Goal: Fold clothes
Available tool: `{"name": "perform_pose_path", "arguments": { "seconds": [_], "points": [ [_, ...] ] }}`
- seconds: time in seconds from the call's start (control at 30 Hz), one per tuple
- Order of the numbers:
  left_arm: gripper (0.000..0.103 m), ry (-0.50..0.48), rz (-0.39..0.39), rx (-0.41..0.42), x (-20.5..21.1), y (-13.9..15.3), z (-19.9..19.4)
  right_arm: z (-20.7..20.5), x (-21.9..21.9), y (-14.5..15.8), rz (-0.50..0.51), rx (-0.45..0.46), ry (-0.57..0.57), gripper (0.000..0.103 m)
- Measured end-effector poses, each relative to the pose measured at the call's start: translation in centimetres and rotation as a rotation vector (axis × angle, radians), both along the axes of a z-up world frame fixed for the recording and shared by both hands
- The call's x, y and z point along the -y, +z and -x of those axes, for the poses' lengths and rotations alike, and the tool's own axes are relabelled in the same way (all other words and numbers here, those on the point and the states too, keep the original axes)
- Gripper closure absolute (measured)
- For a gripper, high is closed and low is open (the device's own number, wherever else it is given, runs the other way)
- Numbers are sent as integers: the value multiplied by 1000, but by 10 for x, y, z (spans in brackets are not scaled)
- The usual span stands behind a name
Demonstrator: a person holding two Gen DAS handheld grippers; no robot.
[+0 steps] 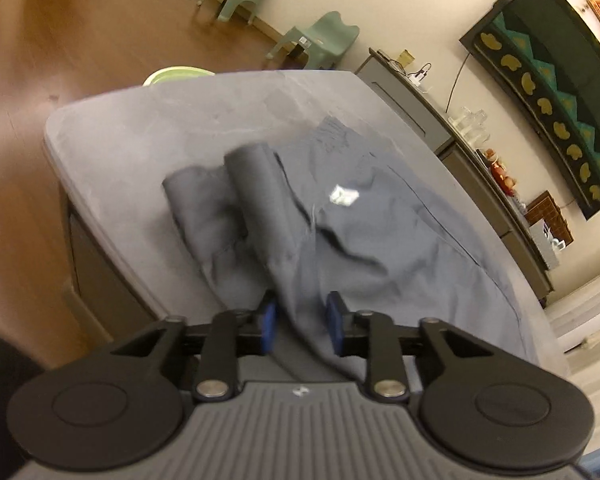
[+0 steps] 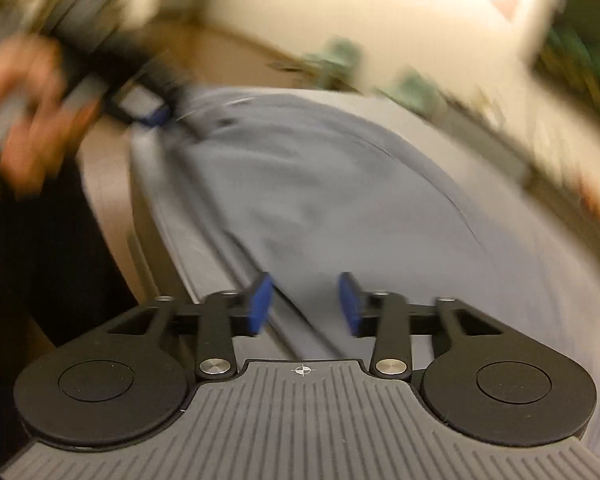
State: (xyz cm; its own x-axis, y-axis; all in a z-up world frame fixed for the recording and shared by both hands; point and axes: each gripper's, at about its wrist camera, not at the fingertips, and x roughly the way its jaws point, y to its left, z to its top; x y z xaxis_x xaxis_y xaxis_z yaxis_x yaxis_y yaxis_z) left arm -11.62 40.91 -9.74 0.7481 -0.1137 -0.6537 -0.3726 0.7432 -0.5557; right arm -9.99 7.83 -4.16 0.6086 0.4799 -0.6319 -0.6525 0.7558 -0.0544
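- The grey tabletop (image 1: 140, 120) carries my grey garment (image 1: 380, 232), spread out with one sleeve folded in.
- My left tool (image 1: 302, 322) has its pads spread, a ridge of cloth running loosely between them.
- My right tool (image 2: 306, 304) is spread over the garment's near edge, pinching nothing.

A lived-in home room: brown wooden floor (image 1: 40, 60), cream walls, two small green plastic chairs (image 1: 320, 40) against the wall, a long sideboard (image 1: 460, 148) crowded with glassware and ornaments, and a grey table (image 1: 140, 120) holding laundry.
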Motion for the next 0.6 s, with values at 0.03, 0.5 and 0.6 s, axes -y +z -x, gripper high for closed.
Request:
{"name": "perform_pose_path", "arguments": {
  "seconds": [0.03,0.5,0.6],
  "points": [
    [64,7,6,5,7,4,7,-2,36,4,-101,-91,-90,51],
    [61,-132,18,-61,52,7,-74,-42,322,-44,-796,-563,-955,75],
    [68,-132,75,-32,35,-2,-133,-102,339,-42,-695,-504,-965,85]
  ]
}}
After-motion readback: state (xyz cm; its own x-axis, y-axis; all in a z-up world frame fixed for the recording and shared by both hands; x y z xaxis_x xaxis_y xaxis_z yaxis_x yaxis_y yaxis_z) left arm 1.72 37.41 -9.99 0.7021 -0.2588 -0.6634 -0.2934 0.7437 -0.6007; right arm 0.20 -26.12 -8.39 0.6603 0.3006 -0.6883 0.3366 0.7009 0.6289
